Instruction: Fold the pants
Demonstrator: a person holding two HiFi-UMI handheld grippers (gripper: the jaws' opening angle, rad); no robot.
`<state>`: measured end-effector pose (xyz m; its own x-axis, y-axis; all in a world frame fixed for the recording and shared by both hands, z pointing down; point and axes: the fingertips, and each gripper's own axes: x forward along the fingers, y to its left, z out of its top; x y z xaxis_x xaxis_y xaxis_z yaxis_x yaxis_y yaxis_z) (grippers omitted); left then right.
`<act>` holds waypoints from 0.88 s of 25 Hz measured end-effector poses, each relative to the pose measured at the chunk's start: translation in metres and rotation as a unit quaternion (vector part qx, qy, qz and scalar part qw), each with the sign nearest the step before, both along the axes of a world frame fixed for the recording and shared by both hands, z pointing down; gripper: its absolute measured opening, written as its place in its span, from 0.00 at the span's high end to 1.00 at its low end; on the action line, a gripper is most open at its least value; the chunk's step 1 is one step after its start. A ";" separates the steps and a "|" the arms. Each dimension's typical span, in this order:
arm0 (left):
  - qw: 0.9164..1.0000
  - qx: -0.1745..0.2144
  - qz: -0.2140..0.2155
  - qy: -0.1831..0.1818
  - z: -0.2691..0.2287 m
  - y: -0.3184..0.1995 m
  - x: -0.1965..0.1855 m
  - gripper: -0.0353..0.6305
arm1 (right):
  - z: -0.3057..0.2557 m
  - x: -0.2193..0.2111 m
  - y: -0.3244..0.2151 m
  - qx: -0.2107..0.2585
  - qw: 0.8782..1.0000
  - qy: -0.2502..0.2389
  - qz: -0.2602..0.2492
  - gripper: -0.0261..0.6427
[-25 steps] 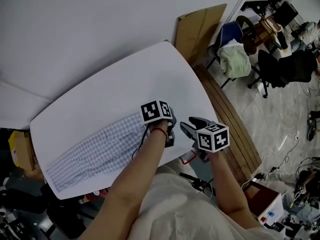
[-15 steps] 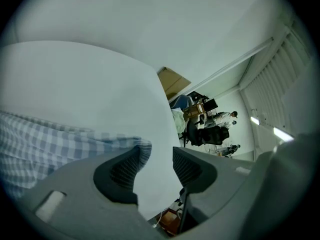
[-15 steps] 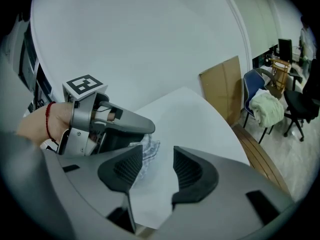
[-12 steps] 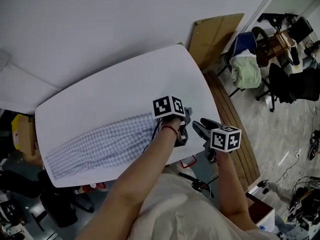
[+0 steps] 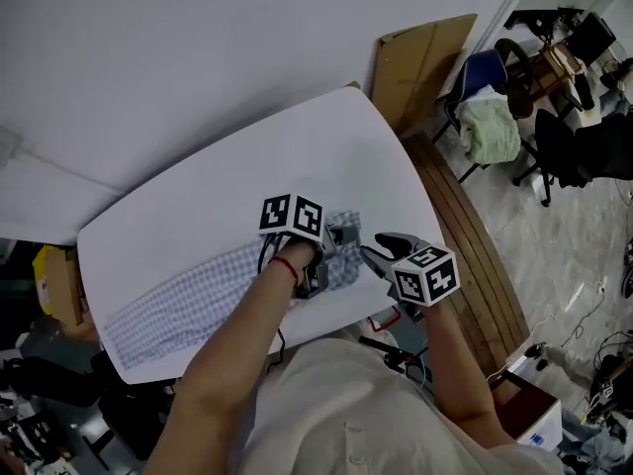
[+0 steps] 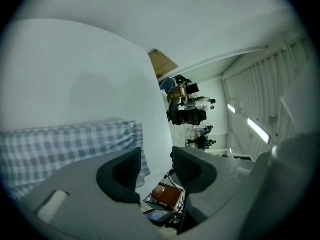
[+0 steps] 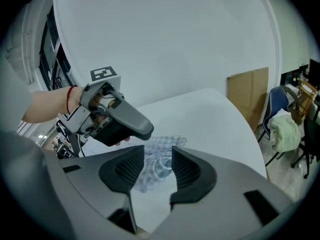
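Blue-and-white checked pants lie stretched along the near edge of the white table, with the waist end bunched at the right. My left gripper hovers over that bunched end. Its jaws have just been opening and now stand open with nothing between them; the pants lie to their left. My right gripper is just off the table's corner, pointed at the waist end. Its jaws have just been closing but remain open and apart from the cloth.
A cardboard sheet leans on the wall beyond the table's right corner. Office chairs, one draped with green cloth, stand at the far right. Wooden boards lie along the floor to the right of the table. A yellow box sits at the left.
The left gripper has let go of the waist end, lifted and drawn back left, leaving the cloth bunched. The right gripper has shifted towards that end.
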<state>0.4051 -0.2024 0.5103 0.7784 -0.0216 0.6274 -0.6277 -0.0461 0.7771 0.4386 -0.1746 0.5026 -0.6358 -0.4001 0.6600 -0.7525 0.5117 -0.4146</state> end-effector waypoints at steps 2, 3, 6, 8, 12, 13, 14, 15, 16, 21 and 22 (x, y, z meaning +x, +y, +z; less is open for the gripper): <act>0.997 0.059 0.038 0.030 -0.014 -0.003 -0.009 0.66 | 0.005 -0.008 0.006 -0.007 1.000 0.004 -0.013 0.69; 0.992 0.099 0.064 0.045 -0.022 -0.007 -0.013 0.68 | 0.008 -0.012 0.009 -0.010 1.000 0.008 -0.025 0.69; 0.959 0.216 0.180 0.034 -0.029 -0.017 -0.020 0.69 | 0.019 -0.017 0.017 -0.018 0.997 0.023 -0.072 0.69; 0.925 0.273 0.264 -0.009 -0.021 -0.023 -0.023 0.69 | 0.023 -0.016 0.020 -0.022 0.995 0.029 -0.096 0.69; 0.866 0.319 0.379 -0.065 0.002 -0.029 -0.024 0.68 | 0.031 -0.024 0.020 -0.005 0.988 0.051 -0.146 0.69; 0.859 0.318 0.396 -0.071 0.009 -0.029 -0.024 0.69 | 0.034 -0.026 0.019 0.000 0.985 0.060 -0.162 0.69; 0.854 0.313 0.408 -0.077 0.016 -0.030 -0.024 0.69 | 0.039 -0.029 0.018 0.001 0.982 0.068 -0.177 0.69; 0.852 0.306 0.416 -0.081 0.024 -0.030 -0.025 0.69 | 0.043 -0.031 0.018 0.000 0.979 0.074 -0.190 0.69; 0.851 0.300 0.423 -0.084 0.031 -0.030 -0.025 0.69 | 0.046 -0.033 0.018 -0.002 0.976 0.077 -0.202 0.69; 0.847 0.280 0.442 -0.093 0.058 -0.033 -0.015 0.69 | 0.059 -0.038 0.022 -0.027 0.963 0.077 -0.257 0.68; 0.845 0.278 0.446 -0.096 0.062 -0.034 -0.011 0.69 | 0.062 -0.037 0.024 -0.032 0.960 0.078 -0.269 0.68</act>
